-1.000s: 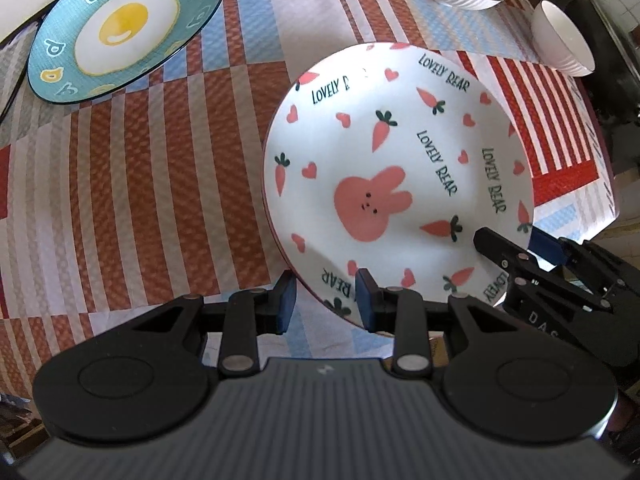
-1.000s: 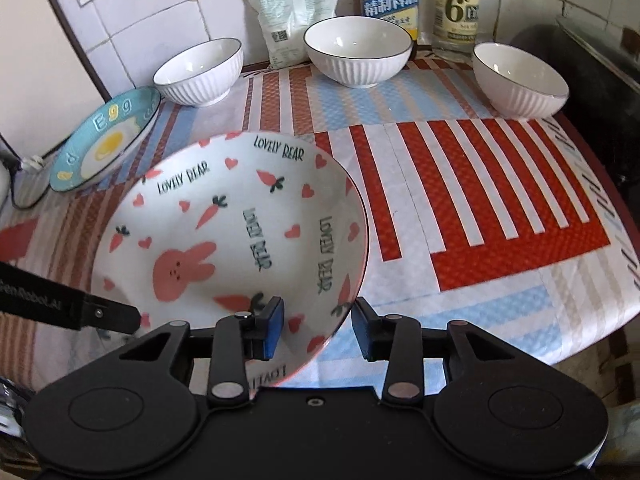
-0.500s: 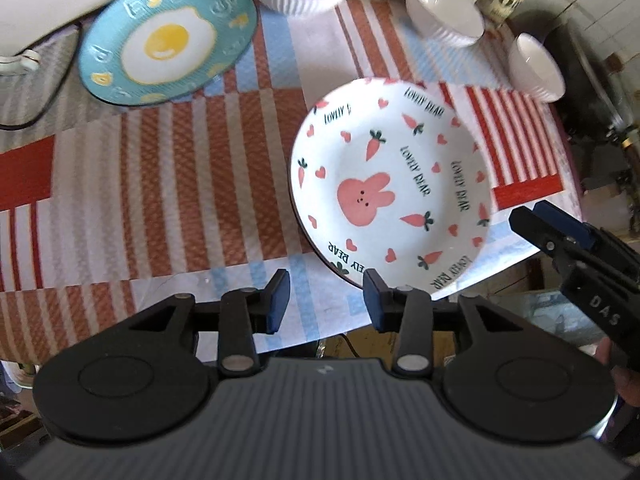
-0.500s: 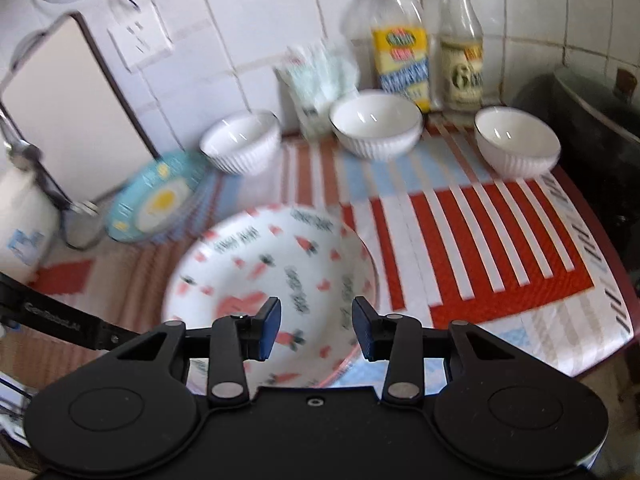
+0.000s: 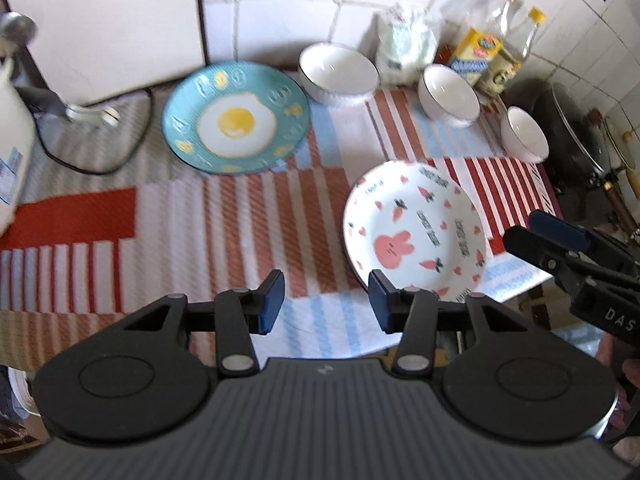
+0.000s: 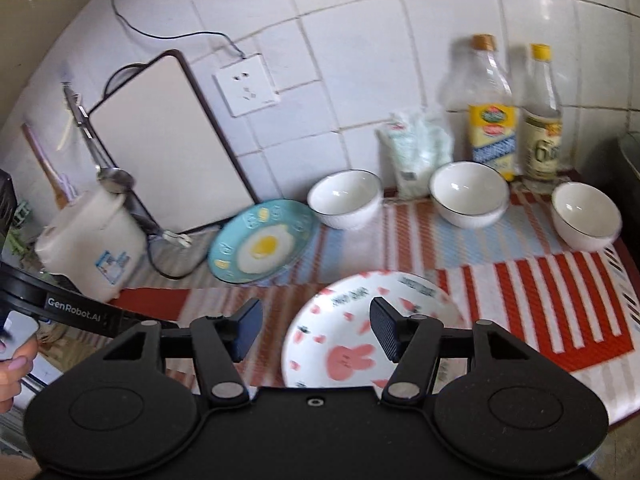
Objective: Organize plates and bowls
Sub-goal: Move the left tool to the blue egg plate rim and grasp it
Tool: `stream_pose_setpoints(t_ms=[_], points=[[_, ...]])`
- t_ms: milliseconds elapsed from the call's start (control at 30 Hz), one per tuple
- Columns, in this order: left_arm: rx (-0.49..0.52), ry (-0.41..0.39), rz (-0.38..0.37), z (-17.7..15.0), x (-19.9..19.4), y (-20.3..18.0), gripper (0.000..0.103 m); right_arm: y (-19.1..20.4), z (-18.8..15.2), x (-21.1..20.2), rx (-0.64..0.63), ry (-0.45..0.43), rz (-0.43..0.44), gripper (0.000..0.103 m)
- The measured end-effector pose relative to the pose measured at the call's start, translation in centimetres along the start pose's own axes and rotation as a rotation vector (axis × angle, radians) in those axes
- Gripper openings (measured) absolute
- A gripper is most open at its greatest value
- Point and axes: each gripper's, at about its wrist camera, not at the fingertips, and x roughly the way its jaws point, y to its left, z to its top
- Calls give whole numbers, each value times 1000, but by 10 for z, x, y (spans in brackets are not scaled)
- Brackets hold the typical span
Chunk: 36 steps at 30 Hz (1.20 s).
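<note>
I held both the left gripper (image 5: 326,300) and right gripper (image 6: 316,330) spread wide, grasping nothing. The white glazed ceramic rabbit plate (image 5: 414,232) lay at the striped tablecloth's (image 5: 180,232) near right edge; stiff, slick, breakable, I judged, best pinched by its overhanging rim.
</note>
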Motion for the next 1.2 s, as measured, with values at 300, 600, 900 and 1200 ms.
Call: stream_pose_setpoints(t_ms=[300,600,900,1200], points=[[-6,-215,76,13,-18,30,55,27,24,38,-18,-44,113,70],[-123,-299,148,37,30,71,74,22,31,124,31,-8,105,70],[-237,-285,152,56,113,119,72,11,28,200,175,70,40,70],[-248,-199,214,74,171,150,59,3,29,262,307,210,63,69]])
